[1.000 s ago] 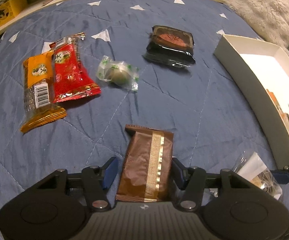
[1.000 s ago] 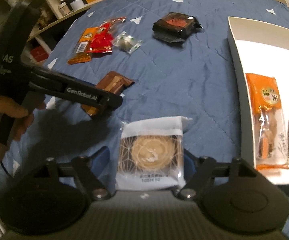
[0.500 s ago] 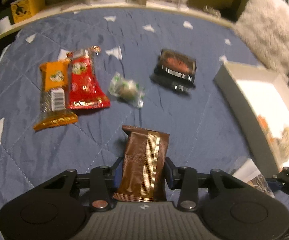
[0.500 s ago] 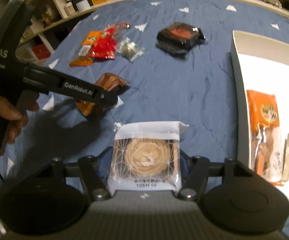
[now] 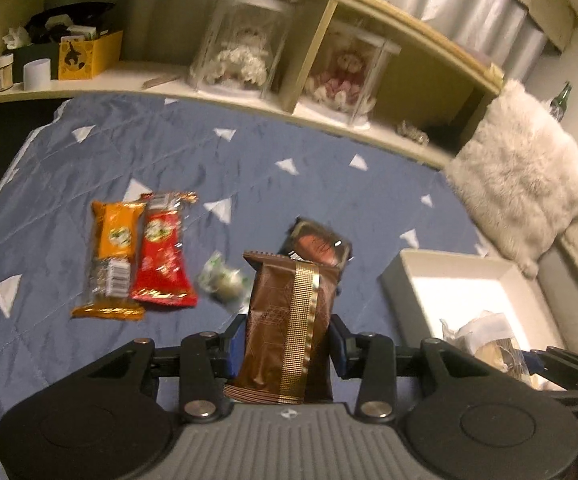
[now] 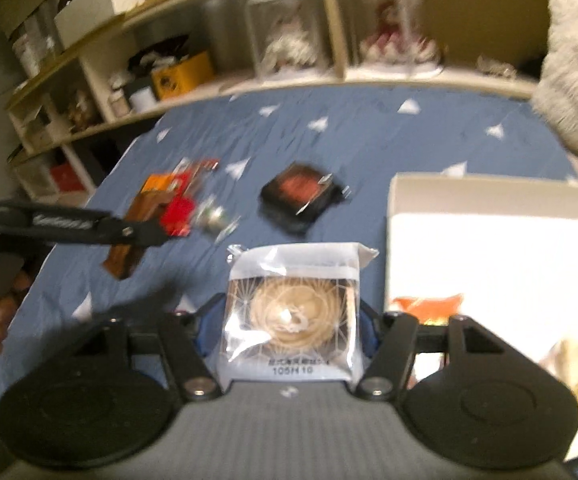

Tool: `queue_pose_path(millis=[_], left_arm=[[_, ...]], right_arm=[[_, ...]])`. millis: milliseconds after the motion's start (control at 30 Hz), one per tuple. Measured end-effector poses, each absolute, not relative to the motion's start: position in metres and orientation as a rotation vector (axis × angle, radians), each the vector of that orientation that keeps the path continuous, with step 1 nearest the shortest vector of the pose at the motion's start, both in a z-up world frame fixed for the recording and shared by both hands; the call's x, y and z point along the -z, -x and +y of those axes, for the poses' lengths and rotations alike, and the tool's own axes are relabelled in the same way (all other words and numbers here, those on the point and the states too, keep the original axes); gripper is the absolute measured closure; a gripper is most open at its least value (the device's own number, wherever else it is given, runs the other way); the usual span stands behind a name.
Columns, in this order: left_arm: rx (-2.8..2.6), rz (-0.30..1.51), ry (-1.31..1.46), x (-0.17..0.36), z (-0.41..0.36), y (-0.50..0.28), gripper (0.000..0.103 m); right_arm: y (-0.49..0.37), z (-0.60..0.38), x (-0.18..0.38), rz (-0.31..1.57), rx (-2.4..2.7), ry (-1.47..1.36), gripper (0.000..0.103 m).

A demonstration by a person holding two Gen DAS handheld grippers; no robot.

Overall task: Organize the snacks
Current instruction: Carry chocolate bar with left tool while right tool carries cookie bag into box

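Brown packet and clear pastry pack clamped in my jaws, I carry both level over the white box to their right.

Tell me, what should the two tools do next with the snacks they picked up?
Probably carry both over to the white box and drop them in. The left tool is shut on the brown packet, and the right tool is shut on the clear cookie pack. Both look lifted off the blue quilt, and the box already holds some snacks.
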State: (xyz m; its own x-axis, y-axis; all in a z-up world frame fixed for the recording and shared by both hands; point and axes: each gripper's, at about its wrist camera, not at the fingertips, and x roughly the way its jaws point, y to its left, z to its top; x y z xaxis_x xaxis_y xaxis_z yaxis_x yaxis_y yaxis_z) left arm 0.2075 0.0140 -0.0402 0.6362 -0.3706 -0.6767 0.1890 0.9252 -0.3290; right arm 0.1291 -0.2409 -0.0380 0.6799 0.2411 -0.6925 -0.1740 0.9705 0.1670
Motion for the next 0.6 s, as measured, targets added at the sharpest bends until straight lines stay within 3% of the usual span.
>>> queue_pose_path(millis=[600], left_arm=[[0.48, 0.814, 0.218, 0.021, -0.128, -0.237, 0.06]], right_arm=[[-0.141, -0.349, 0.024, 0.741, -0.111, -0.145, 0.034]])
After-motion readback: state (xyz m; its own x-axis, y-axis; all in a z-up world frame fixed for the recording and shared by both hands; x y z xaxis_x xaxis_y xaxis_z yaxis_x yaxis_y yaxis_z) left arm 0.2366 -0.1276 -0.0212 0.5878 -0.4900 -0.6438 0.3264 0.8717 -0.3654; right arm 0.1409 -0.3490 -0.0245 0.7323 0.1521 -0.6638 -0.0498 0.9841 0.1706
